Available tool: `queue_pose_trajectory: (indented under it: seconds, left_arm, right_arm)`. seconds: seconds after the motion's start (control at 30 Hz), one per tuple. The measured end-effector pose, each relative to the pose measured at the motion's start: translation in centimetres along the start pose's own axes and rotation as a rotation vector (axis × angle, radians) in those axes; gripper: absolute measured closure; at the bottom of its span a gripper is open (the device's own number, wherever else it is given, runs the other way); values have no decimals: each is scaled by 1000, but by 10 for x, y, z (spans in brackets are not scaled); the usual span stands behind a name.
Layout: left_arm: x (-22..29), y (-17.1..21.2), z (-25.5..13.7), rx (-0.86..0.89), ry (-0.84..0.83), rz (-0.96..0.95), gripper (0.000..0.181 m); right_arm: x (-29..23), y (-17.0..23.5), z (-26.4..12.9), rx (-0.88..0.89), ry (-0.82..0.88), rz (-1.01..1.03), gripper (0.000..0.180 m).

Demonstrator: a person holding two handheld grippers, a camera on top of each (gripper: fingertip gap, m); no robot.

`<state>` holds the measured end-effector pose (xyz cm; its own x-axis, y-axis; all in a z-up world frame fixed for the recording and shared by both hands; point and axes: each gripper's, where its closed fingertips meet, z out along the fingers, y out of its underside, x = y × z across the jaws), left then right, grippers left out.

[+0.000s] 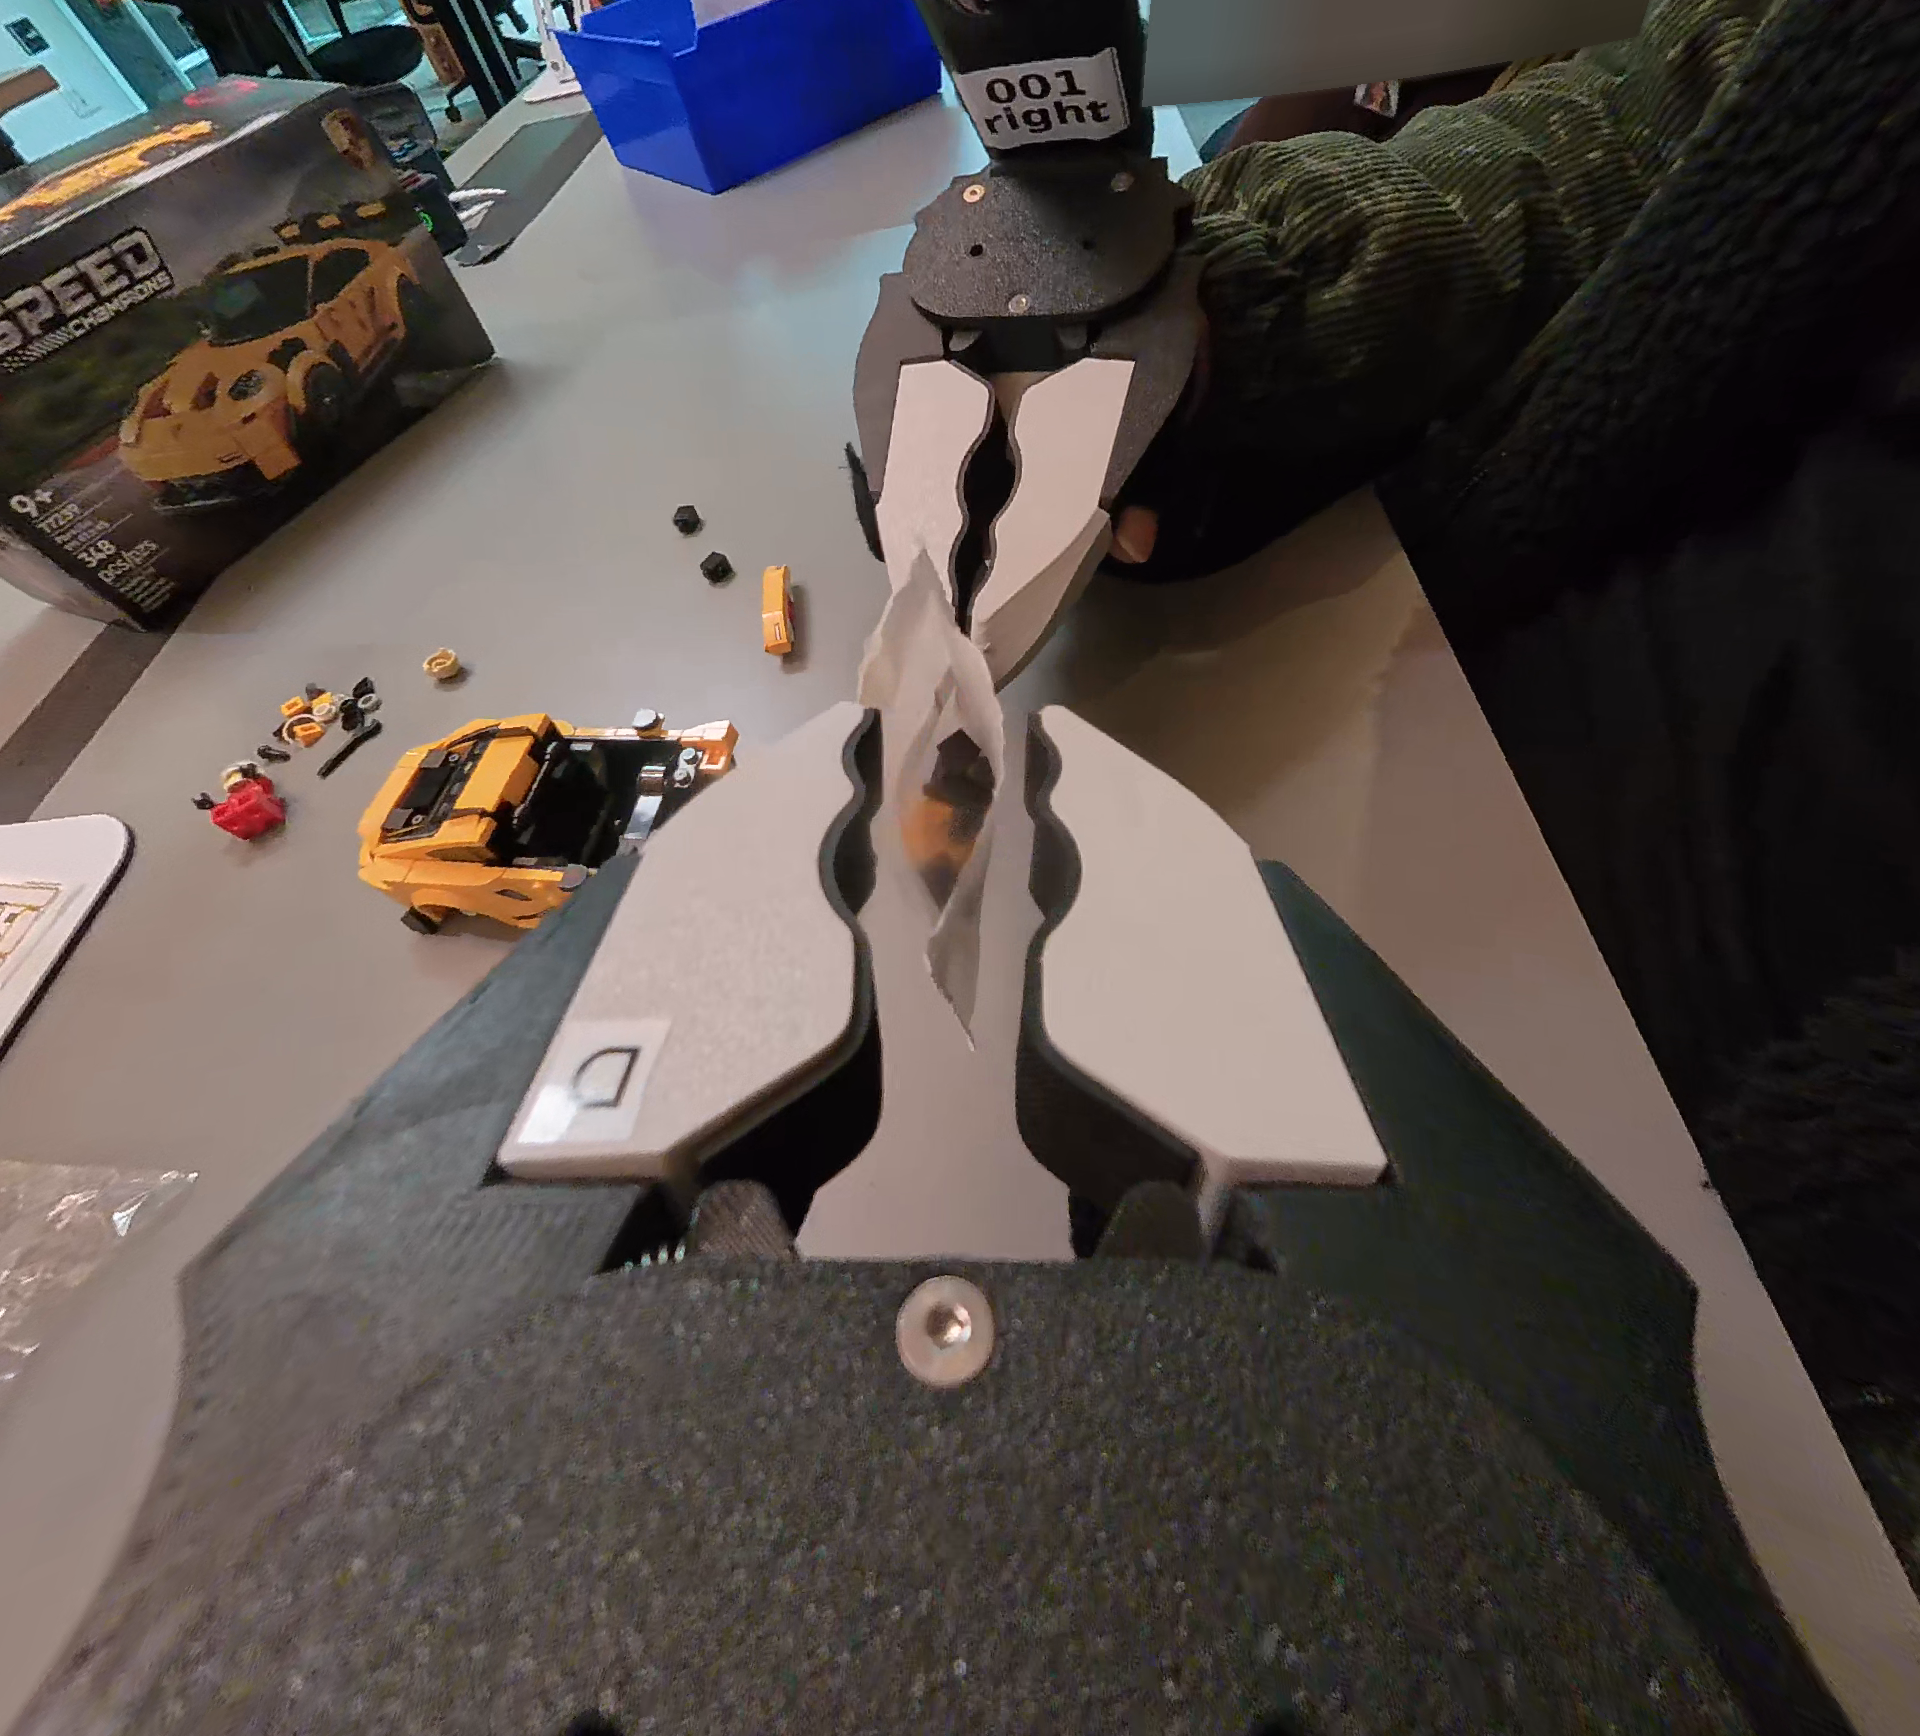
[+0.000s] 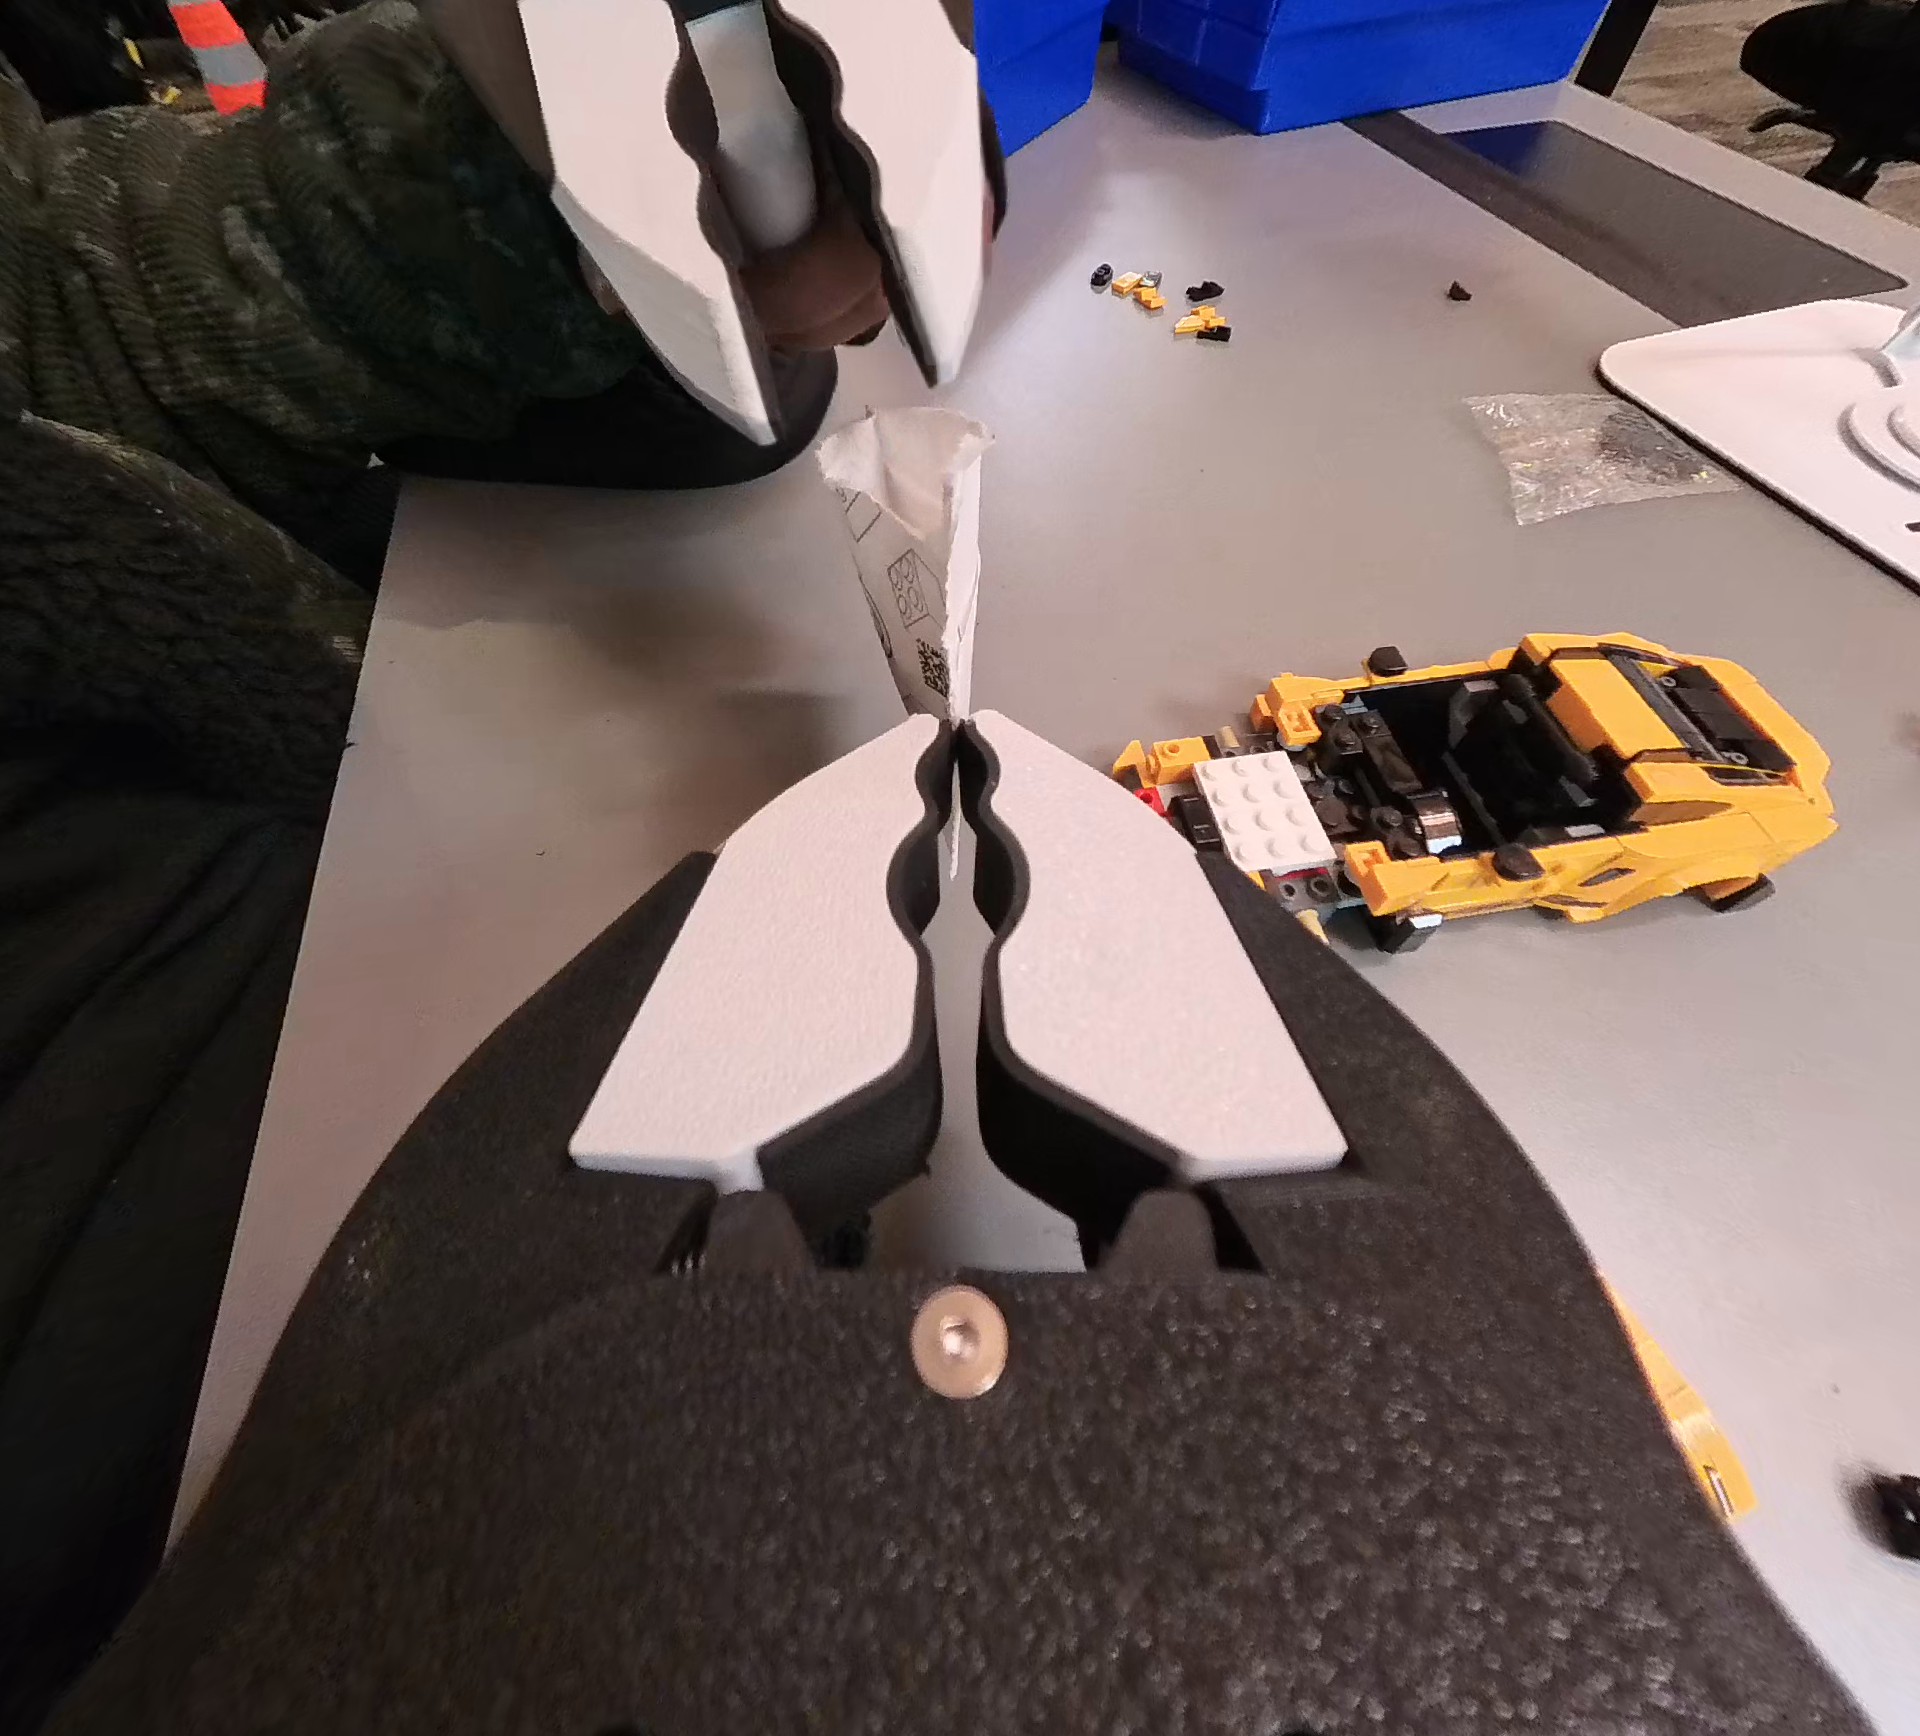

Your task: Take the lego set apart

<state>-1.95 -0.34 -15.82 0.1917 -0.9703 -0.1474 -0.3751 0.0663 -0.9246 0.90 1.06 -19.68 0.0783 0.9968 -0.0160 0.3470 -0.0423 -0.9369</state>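
**Black grippers, pale pads, green sleeves**

Both the left gripper (image 1: 940, 730) and the right gripper (image 2: 958, 730) have grainy black printed bodies, each with one silver screw (image 2: 958, 1341) set in the middle. Their fingers (image 2: 769, 948) carry flat pale-grey plates with wavy black inner edges. One plate bears a small white sticker (image 1: 594, 1078). The person wears a dark green ribbed fleece sleeve (image 1: 1475, 252).

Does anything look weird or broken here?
Yes. The right gripper pinches a crumpled, torn-edged paper bag in the air instead of a brick. The yellow car sits half stripped, its insides showing, with small pieces scattered on the table.
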Motion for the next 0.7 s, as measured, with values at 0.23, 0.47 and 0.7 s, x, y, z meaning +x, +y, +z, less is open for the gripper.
queue_pose_trajectory:
  seconds: [0.23, 0.47, 0.7]
  left_arm:
    - [-51, 10, -48, 5, -231, -65, 158]
    - [-157, 109, -155, -214, -835, -381, 155]
    - [-201, 157, -174, -260, -950, -582, 151]
  right_arm:
    - [1, -1, -1, 5, 3, 3, 179]
    - [0, 0, 0, 1, 2, 5, 179]
    - [2, 2, 1, -3, -1, 20, 179]
